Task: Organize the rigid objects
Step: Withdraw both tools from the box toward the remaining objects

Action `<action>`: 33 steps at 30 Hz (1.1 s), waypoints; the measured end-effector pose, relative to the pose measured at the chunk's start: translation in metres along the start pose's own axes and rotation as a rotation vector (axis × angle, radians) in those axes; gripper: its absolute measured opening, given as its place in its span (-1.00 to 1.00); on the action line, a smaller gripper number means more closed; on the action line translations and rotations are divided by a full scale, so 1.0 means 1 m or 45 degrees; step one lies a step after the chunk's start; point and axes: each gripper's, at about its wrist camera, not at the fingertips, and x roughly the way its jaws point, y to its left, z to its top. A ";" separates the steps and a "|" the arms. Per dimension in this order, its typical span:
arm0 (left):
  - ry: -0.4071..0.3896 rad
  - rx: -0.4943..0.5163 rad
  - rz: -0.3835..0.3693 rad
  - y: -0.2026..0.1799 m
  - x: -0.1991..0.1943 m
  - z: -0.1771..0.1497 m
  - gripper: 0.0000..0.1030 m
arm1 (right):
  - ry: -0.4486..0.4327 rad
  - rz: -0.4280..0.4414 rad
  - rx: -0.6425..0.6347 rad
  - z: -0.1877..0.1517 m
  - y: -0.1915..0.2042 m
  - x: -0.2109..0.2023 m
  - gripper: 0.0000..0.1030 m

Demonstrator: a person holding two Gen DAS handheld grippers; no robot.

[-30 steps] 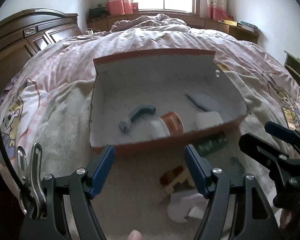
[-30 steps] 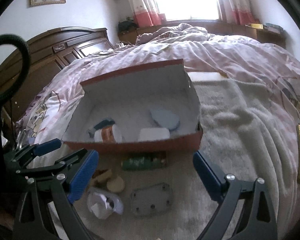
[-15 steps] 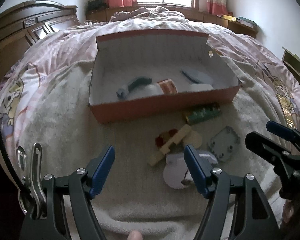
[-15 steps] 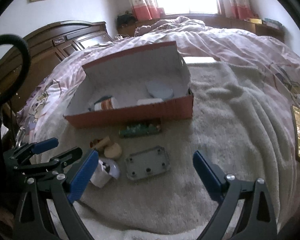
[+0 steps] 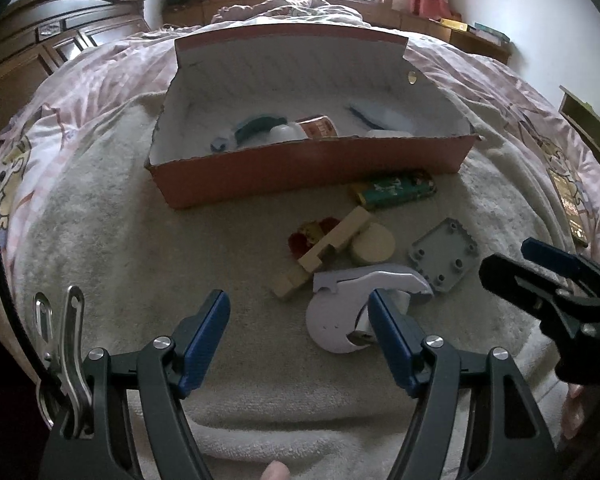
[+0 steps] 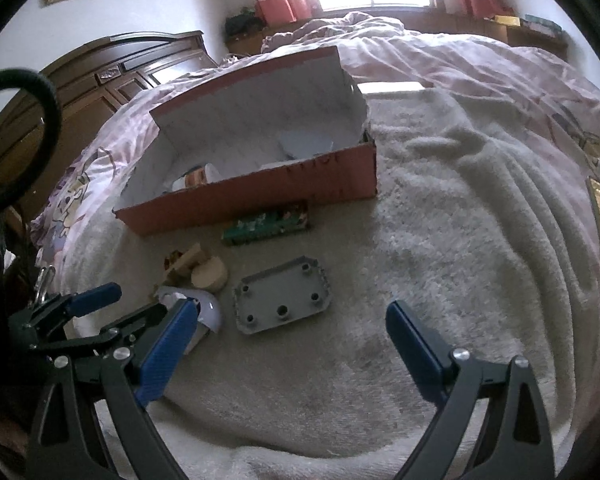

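Grey lid plate (image 6: 283, 300) lies before the right tongs (image 6: 292, 350), spread and empty like the left tongs (image 5: 300, 338).

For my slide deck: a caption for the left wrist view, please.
Open left gripper hovers over a blanket strewn with parts before an orange box.

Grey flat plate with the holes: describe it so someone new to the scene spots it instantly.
Start at the orange cardboard box on the white fleece blanket; loose items lie in front of it. The grey plate is nearest the right gripper, right of the round wooden disc. It alone is a flat grey rectangle with clipped corners, a raised rim and round screw bosses.
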 end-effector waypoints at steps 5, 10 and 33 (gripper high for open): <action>0.001 -0.034 -0.002 0.005 0.000 0.000 0.42 | 0.010 0.014 0.001 -0.002 0.000 0.002 0.89; -0.006 -0.110 -0.004 0.016 0.004 0.006 0.41 | 0.010 0.021 0.002 -0.003 0.000 0.004 0.90; 0.038 -0.089 0.190 0.043 0.028 0.018 0.31 | 0.070 -0.029 -0.104 -0.001 0.011 0.023 0.89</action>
